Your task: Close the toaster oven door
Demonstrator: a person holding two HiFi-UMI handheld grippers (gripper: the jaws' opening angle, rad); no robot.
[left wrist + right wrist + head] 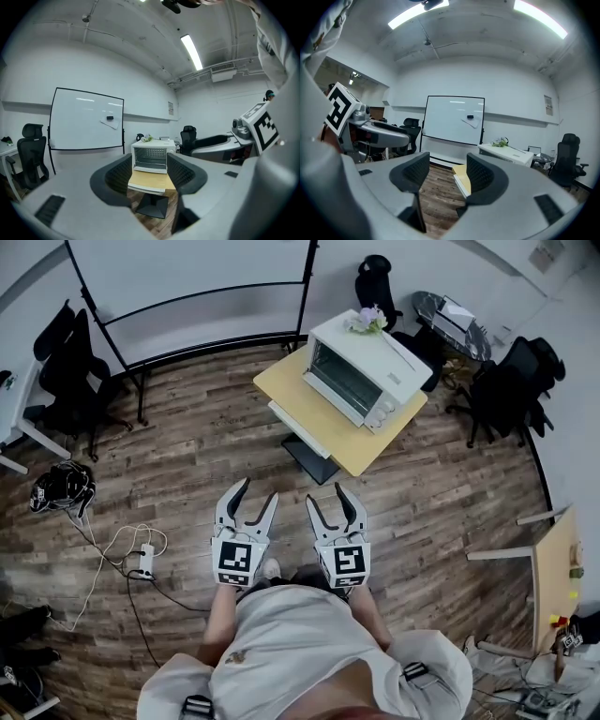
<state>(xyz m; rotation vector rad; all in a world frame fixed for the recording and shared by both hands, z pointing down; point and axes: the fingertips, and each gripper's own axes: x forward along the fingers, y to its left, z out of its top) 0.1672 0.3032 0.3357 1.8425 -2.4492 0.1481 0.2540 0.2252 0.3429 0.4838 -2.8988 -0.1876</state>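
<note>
A white toaster oven (361,376) stands on a small yellow table (323,423) ahead of me, with a small plant on its top. Its dark front faces me; from this distance I cannot tell how its door stands. My left gripper (258,491) and right gripper (328,495) hover side by side over the wood floor, well short of the table, both open and holding nothing. The left gripper view frames the oven (150,158) between the open left gripper (149,177). In the right gripper view, the oven (508,152) lies right of the open right gripper (447,177).
A whiteboard (202,287) on a black stand is behind the table. Black office chairs (70,371) stand at the left, others (511,390) at the right. A power strip with cables (142,563) lies on the floor at left. A wooden table edge (553,568) shows far right.
</note>
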